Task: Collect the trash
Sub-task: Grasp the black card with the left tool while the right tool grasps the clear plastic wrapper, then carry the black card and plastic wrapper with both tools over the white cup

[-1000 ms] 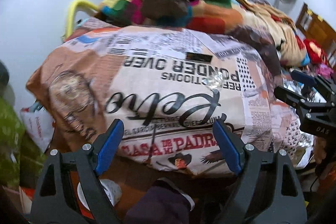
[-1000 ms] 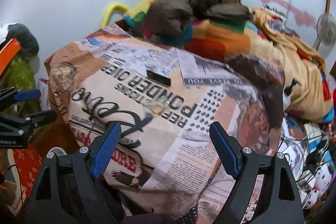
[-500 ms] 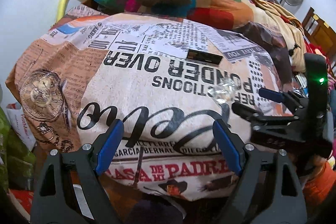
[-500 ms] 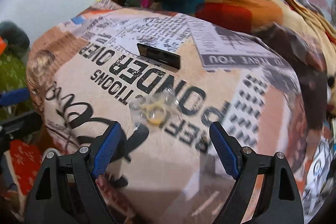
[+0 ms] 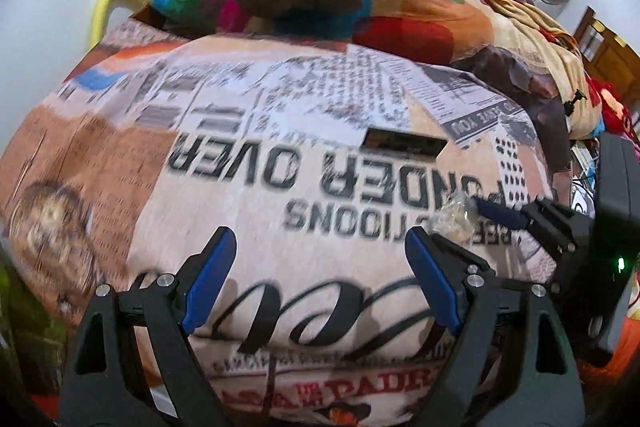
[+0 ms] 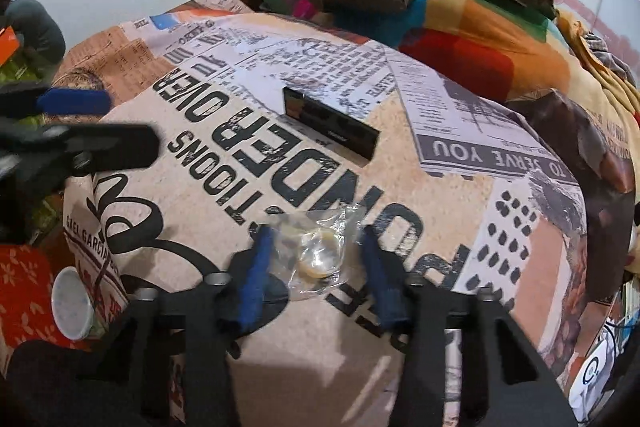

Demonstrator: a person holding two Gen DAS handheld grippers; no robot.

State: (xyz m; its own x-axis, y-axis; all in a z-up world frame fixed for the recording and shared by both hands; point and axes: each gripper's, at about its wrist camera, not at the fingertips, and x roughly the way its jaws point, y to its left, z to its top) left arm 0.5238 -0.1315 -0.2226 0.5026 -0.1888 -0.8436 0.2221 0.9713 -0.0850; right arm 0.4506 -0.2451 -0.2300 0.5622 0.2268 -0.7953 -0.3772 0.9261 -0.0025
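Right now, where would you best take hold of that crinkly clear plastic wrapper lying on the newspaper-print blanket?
Pinch the crinkly clear plastic wrapper across its raised, crumpled middle, coming down from above. It lies flat on the soft newspaper-print blanket, so its edges offer no lip. The right hand-held gripper already straddles it, jaws closing from either side.
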